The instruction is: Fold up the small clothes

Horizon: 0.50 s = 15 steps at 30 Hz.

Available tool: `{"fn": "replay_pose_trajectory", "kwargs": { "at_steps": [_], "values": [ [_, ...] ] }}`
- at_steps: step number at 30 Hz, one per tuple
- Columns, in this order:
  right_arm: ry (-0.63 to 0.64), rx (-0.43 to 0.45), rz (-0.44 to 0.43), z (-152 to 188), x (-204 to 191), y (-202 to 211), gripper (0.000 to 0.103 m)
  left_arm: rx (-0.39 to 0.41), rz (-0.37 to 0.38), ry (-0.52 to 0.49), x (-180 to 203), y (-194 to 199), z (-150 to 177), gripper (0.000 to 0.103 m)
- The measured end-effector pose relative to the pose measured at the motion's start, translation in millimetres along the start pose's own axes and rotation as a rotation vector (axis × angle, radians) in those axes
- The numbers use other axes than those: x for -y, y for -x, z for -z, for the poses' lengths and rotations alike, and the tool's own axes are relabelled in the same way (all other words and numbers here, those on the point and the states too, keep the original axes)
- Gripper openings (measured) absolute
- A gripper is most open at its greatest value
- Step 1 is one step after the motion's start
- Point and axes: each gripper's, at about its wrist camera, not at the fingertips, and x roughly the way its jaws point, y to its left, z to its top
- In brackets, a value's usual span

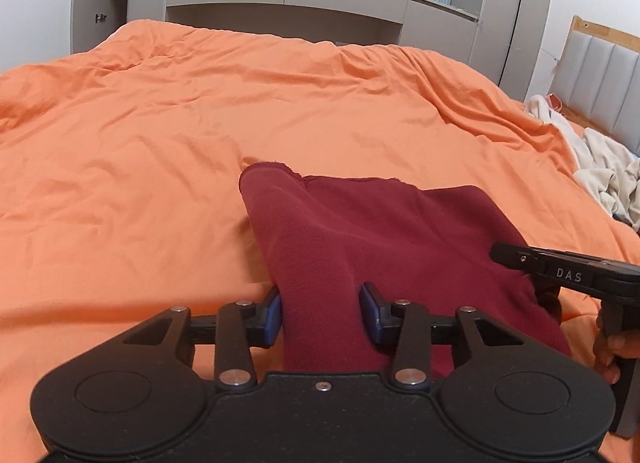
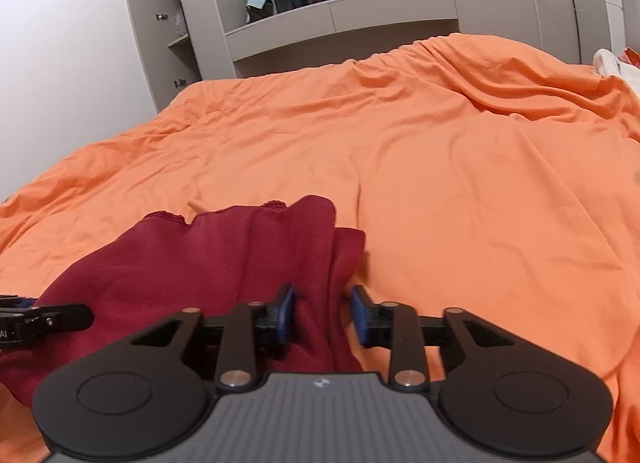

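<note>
1. Two hand-held grippers work one dark red garment [image 1: 360,231] lying on the orange bed [image 1: 160,123], near its front edge.
2. Left hand-held gripper [image 1: 321,313]: blue pads set apart, a raised fold of the cloth running between them; the left pad touches the cloth, and whether the right one does cannot be told. Reads as partly open, not a firm pinch.
3. Right hand-held gripper [image 2: 322,315]: much the same. The garment's right edge bunches against its left pad; a gap shows by the right pad.
4. Judged step: taking hold of the near hem at both corners, ahead of a fold.
5. To do it well: close both on the top layers only, sparing the bed cover; keep the grips level and equally far from the edge.
6. Lift together and keep the cloth taut between the grips, so the fold line lies straight.
7. Risk: thick knit slipping from a shallow bite; seat it deeper first.
8. A pale laundry heap [image 1: 600,167] lies well apart on the right.
</note>
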Motion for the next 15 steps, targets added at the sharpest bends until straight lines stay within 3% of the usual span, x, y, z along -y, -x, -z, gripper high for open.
{"fn": "replay_pose_trajectory", "kwargs": {
  "at_steps": [3, 5, 11, 15],
  "values": [
    [-0.001, -0.013, 0.023, 1, 1, 2, 0.056, -0.007, -0.025, -0.01, 4, -2, 1, 0.055],
    [0.005, -0.022, 0.046, 4, 1, 5, 0.068, -0.012, -0.046, -0.023, 6, -3, 2, 0.07],
    [0.056, -0.053, 0.101, 9, 0, 16, 0.088, -0.021, -0.067, -0.032, 8, -1, 5, 0.087],
    [0.129, -0.06, 0.138, 15, -4, 27, 0.094, -0.028, -0.067, -0.019, 5, 3, 8, 0.093]
  ]
}}
